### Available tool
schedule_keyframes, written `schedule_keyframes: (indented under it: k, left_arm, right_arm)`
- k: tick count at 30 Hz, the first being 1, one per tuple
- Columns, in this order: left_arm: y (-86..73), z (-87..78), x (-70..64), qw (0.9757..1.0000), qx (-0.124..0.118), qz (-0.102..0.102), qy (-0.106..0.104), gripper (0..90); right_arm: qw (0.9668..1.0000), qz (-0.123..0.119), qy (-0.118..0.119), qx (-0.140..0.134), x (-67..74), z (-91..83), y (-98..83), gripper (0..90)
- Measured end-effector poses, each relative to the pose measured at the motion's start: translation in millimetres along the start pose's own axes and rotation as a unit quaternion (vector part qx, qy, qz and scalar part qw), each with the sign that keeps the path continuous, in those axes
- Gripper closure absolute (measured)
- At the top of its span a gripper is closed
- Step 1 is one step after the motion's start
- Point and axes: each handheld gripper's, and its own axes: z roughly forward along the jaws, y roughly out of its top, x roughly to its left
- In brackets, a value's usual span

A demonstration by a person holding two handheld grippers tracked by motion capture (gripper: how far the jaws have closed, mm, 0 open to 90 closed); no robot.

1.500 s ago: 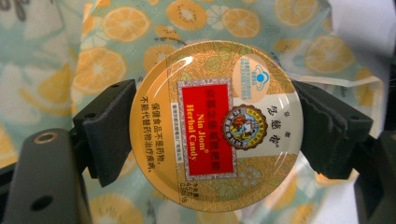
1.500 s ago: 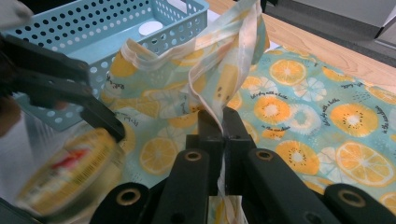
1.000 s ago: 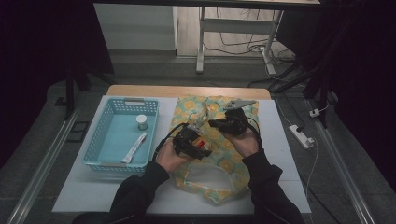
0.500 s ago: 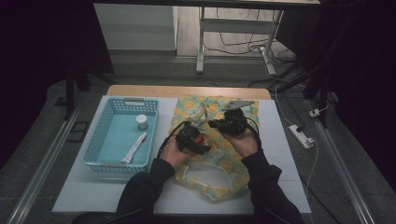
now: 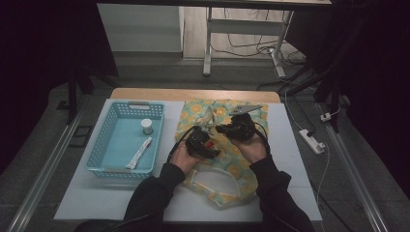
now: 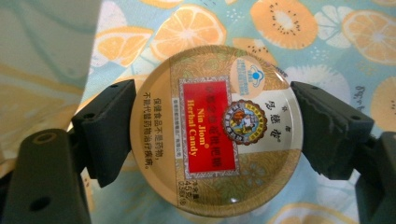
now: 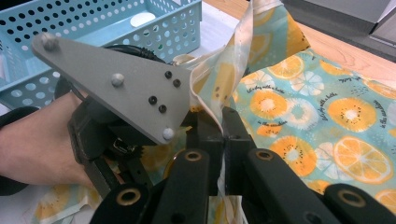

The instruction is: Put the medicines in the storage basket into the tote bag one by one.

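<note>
So up close in the left gripper view, the left gripper (image 6: 217,135) has its two black jaws spread pretty wide and clamped on a round candy tin (image 6: 217,133), one pad pressing each side of the rim, lid with the red label facing the camera. Right behind the tin, past the jaws, there's the fruit-print bag (image 6: 299,28) with its orange and kiwi slices. The right gripper (image 7: 223,126) has its jaws pressed together, pinching an edge of that same bag's fabric, which rises as a pale fold straight up from between the tips. Just left of those jaws in the right gripper view sits the left gripper's grey plate, with the person's left hand (image 7: 37,149) under it. Further beyond the jaws is the blue basket (image 7: 93,28). From the high view, both grippers hover over the bag on the table (image 5: 290,145), and the basket off to the left holds a small jar (image 5: 147,126) and a white tube (image 5: 139,152).
</note>
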Motion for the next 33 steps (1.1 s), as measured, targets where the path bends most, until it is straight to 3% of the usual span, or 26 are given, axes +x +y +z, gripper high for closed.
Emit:
schedule_keyframes:
  k: [8,11,21,24,29,33]
  left_arm:
    - [0.3,-10.0,0.2,0.9998,-0.011,-0.009,-0.013,12.8]
    - [-0.5,-15.8,-1.6,0.9999,-0.012,-0.003,-0.012,10.9]
    - [-4.5,-39.5,-6.2,0.998,-0.034,-0.019,-0.049,6.2]
    - [-4.9,-45.2,-9.5,0.9981,-0.033,-0.012,-0.05,4.8]
    - [-7.5,-56.8,-11.7,0.9968,-0.04,-0.017,-0.067,2.9]
    - [-9.8,-65.8,-12.0,0.9964,-0.044,-0.021,-0.069,2.1]
  right_arm:
    - [1.0,0.002,-0.001,-0.004,-0.6,-2.2,0.1,89.8]
    - [1.0,0.002,-0.001,-0.006,-0.6,-2.8,0.1,89.8]
    - [1.0,0.001,0.0,-0.006,-1.1,-3.4,-0.1,89.8]
    - [1.0,0.0,0.001,-0.006,-1.6,-3.5,-0.7,89.8]
    - [1.0,-0.002,0.001,-0.006,-1.7,-3.9,-0.8,89.8]
    - [1.0,-0.003,0.002,-0.006,-1.1,-3.5,-0.4,89.8]
